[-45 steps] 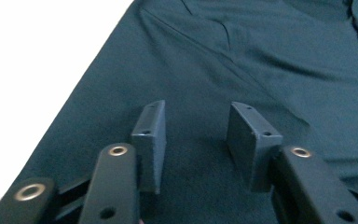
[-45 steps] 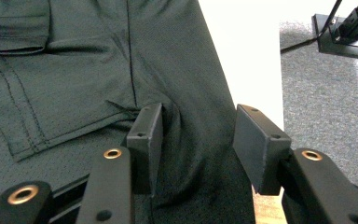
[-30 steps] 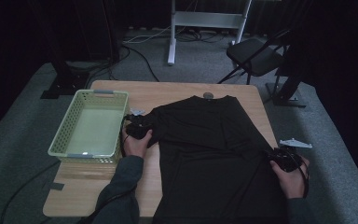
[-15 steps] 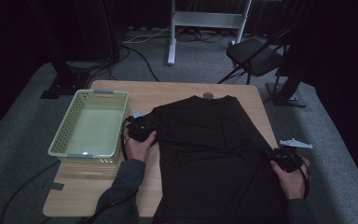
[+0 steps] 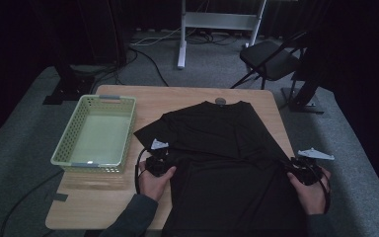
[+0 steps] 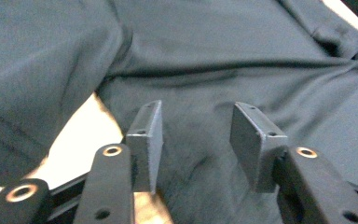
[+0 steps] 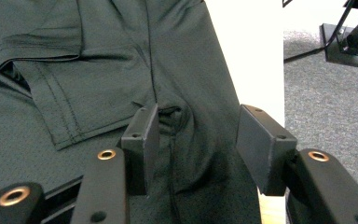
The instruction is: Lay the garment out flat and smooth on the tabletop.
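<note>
Left gripper (image 5: 157, 163) nearer the person than before, at the left side of the shirt (image 5: 227, 163); jaws apart over cloth, just been closing, gripping nothing. Right gripper (image 5: 303, 170) unmoved at right edge, jaws wide. Shirt flat on table (image 5: 103, 197). Basket (image 5: 96, 136) beyond, unchanged.

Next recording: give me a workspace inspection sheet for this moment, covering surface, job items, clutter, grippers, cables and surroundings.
Surface: wooden table, bare at its left.
Job's things: black T-shirt spread flat, sleeves folded inward.
Clutter: empty pale green basket left of the shirt; small round grey thing at the collar.
Grippers: left gripper jaws apart over the shirt's left edge, having just moved; right gripper open astride a fabric fold.
Cables: black cable looping from the left gripper.
Surroundings: grey carpet; folding chair behind.
</note>
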`<state>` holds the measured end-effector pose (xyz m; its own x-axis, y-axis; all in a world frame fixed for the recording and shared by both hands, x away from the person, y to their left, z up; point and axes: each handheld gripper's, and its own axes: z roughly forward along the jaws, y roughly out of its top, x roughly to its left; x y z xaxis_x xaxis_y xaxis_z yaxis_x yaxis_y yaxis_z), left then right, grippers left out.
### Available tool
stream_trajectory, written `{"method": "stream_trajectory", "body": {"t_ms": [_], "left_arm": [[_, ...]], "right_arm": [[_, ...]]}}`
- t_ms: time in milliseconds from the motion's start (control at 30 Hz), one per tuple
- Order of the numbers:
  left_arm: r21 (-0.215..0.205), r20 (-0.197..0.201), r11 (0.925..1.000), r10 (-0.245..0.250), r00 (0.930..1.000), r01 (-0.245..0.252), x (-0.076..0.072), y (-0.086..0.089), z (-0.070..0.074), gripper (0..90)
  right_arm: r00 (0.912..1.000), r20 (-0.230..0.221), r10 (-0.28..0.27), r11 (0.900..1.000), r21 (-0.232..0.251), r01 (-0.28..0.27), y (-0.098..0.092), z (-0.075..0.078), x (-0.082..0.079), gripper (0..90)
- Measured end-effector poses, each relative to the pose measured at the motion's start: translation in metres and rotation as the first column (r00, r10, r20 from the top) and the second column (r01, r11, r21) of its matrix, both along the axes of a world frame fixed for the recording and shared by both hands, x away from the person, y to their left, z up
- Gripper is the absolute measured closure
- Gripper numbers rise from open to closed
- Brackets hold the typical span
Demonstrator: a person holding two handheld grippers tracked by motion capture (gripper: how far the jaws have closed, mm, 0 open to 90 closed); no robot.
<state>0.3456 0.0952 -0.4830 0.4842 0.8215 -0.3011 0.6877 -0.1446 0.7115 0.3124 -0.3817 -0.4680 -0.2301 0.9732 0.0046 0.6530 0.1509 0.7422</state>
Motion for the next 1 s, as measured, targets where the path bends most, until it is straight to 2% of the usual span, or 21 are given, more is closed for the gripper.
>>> {"method": "stream_trajectory", "body": {"t_ms": [167,333,600,833,933,1000], "left_arm": [[0.026,0.013,0.9993,0.026,0.9996,-0.027,0.000,0.006,0.000,64.2],[0.026,0.008,0.9988,0.041,0.9991,-0.041,0.002,0.014,0.000,69.5],[0.021,0.005,0.9971,0.073,0.9973,-0.073,0.007,0.027,0.000,70.8],[0.007,0.001,0.9959,0.090,0.9959,-0.090,0.010,0.034,-0.001,71.3],[-0.001,-0.005,0.9962,0.087,0.9962,-0.087,0.010,0.035,-0.001,71.2],[-0.016,-0.007,0.9962,0.085,0.9964,-0.085,0.010,0.035,-0.001,68.6]], "right_arm": [[0.9999,0.003,0.015,1.000,-0.003,-0.015,0.003,0.000,0.000,49.1],[0.9999,0.004,0.016,1.000,0.010,-0.016,0.002,0.001,-0.001,49.6],[0.9997,-0.015,0.019,1.000,0.013,-0.019,0.000,-0.002,-0.002,53.7],[0.9972,-0.015,0.073,0.997,-0.010,-0.073,0.012,-0.003,0.002,54.2],[0.9958,-0.031,0.086,0.996,-0.025,-0.087,0.018,-0.005,0.007,54.6],[0.9948,-0.051,0.089,0.995,-0.036,-0.091,0.019,-0.009,0.011,61.3]]}}
